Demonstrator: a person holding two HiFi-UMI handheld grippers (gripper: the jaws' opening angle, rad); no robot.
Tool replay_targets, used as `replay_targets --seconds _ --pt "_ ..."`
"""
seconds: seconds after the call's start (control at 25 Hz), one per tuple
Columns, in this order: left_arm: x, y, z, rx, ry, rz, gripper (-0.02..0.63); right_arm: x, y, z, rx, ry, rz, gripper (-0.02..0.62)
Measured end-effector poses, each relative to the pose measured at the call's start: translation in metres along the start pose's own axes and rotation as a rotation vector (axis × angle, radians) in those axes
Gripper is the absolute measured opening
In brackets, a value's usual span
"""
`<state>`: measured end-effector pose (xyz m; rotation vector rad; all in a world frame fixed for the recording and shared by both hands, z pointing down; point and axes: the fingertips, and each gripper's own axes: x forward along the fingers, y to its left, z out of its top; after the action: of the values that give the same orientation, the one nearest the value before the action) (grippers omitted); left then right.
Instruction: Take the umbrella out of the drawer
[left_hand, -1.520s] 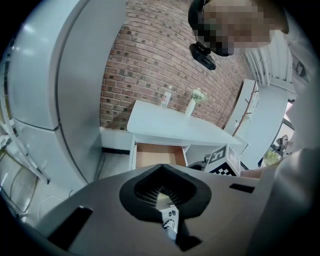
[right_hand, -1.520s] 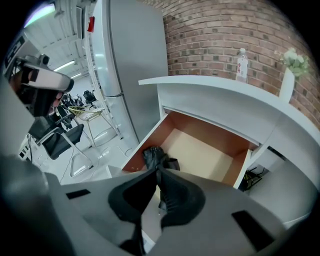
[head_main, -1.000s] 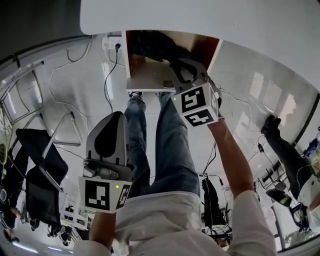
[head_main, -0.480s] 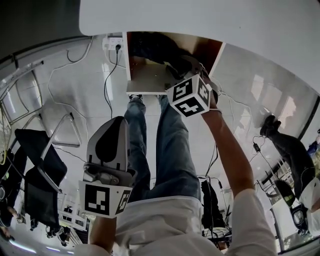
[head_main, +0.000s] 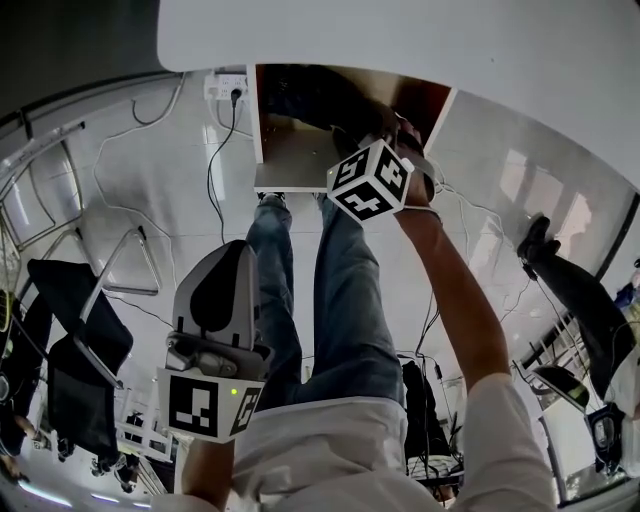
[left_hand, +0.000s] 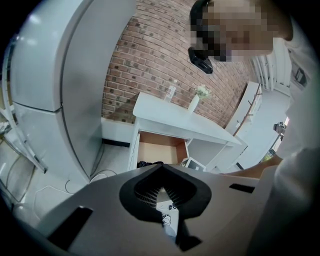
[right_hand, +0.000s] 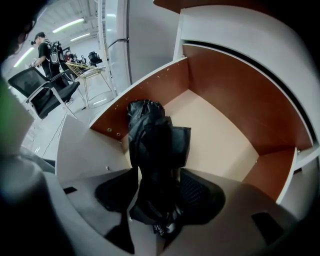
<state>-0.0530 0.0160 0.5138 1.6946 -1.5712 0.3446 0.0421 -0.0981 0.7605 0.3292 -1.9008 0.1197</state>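
A black folded umbrella (right_hand: 150, 135) lies in the open wooden drawer (right_hand: 235, 100) beneath the white table. In the head view it is a dark mass (head_main: 310, 95) at the drawer's (head_main: 290, 165) back. My right gripper (right_hand: 159, 172) points steeply down into the drawer. Its jaws have just been opening and now straddle the umbrella's near end without clamping it. Its marker cube hides the fingers in the head view (head_main: 385, 130). My left gripper (head_main: 235, 250) hangs low beside the person's legs, shut and empty. From the left gripper (left_hand: 161, 167) view the drawer (left_hand: 160, 150) shows far off.
The white tabletop (head_main: 400, 40) overhangs the drawer. A wall socket with a cable (head_main: 225, 90) is at the drawer's left. A black chair (head_main: 70, 330) and metal frames stand at the left. Another person's shoe (head_main: 540, 250) is at the right. A vase (left_hand: 194, 102) stands on the table.
My right gripper has sunk deeper into the drawer and its marker cube has rolled. The left gripper has stayed where it was.
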Motion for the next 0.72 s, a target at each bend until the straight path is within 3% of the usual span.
replay_targets --seconds 0.36,0.72 --pt "-0.001 0.004 -0.004 -0.018 0.004 0.005 0.017 0.021 0.007 -0.006 -0.053 0.055 0.034 0.279" --pt "0.001 0.003 -0.006 -0.033 0.003 0.002 0.017 0.038 0.003 -0.010 -0.116 0.105 -0.005 0.291"
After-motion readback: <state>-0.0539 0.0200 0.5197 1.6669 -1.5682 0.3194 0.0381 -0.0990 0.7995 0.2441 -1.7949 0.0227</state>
